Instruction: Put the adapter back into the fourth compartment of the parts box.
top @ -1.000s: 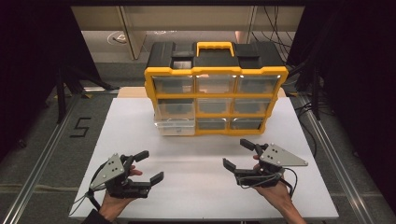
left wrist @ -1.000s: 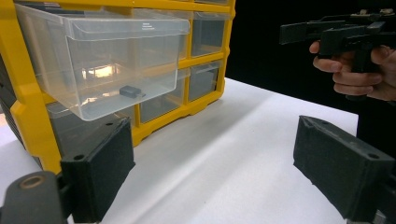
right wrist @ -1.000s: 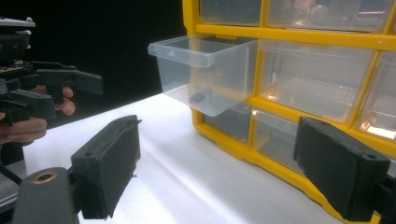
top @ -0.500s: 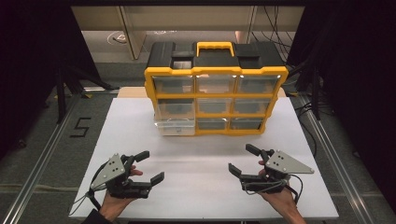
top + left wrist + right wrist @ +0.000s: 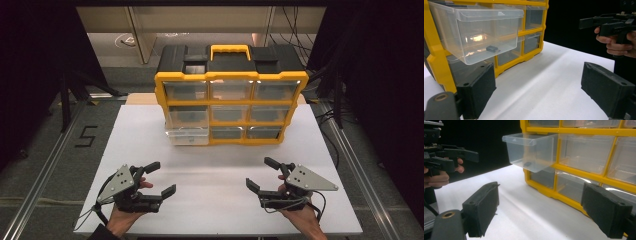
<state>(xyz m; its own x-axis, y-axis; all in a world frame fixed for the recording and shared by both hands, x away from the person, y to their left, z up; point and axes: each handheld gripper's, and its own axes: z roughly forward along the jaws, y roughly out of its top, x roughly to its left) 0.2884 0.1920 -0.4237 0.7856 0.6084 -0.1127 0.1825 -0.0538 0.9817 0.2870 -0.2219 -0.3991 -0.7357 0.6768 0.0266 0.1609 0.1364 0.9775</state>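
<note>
A yellow-framed organizer (image 5: 231, 101) with clear drawers stands at the back of the white table (image 5: 215, 165). The left drawer of its middle row (image 5: 477, 27) (image 5: 531, 150) (image 5: 188, 134) is pulled out, and a small dark part (image 5: 492, 49) (image 5: 526, 164) lies on its floor. My left gripper (image 5: 161, 177) (image 5: 539, 75) is open and empty near the front left of the table. Held open at the front right, my right gripper (image 5: 260, 173) (image 5: 540, 192) is empty too. Both point toward the organizer from well short of it.
A black lid with a yellow handle (image 5: 229, 51) tops the organizer. The other drawers are pushed in. Bare table stretches between the grippers and the organizer. Metal rails (image 5: 47, 160) run along both sides of the table, over a dark floor.
My right gripper has drifted slightly toward the near edge and to the right. The left gripper and the drawer have stayed put.
</note>
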